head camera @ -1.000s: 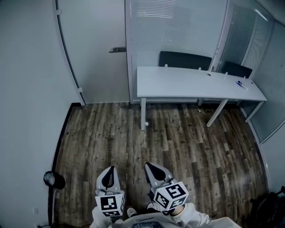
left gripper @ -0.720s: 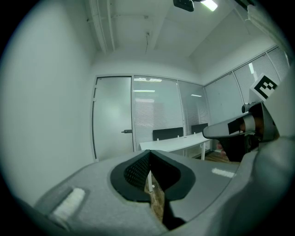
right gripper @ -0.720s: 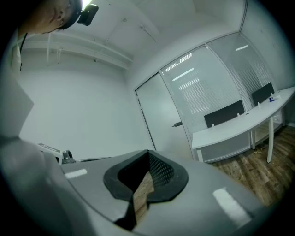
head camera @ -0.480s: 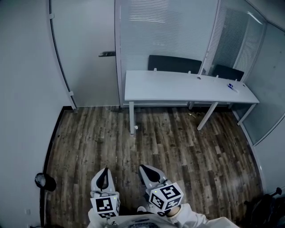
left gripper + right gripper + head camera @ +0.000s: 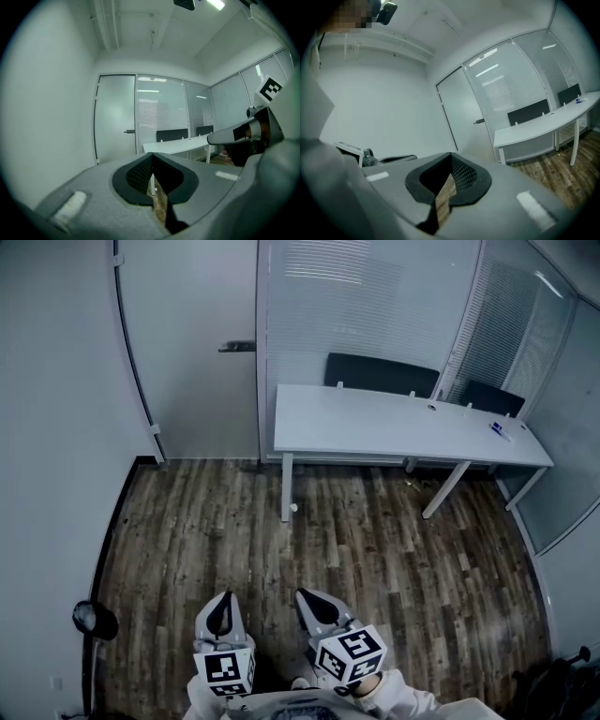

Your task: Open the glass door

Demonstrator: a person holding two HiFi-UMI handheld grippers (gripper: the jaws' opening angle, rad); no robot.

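The tall frosted glass door [image 5: 192, 352], with a dark lever handle [image 5: 236, 347], stands closed at the far left corner of the streaky wood-plank floor [image 5: 375, 549]. The grey moulded left hand-held gripper [image 5: 224, 599] and right hand-held gripper [image 5: 304, 596] hang over the floor's near edge, jaws pressed together, empty.

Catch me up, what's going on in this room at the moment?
A person holds the left gripper and the right gripper low over the wood floor, both shut and empty. The glass door looks closed across the room, and neither gripper is near its handle yet. A white desk stands to the door's right.
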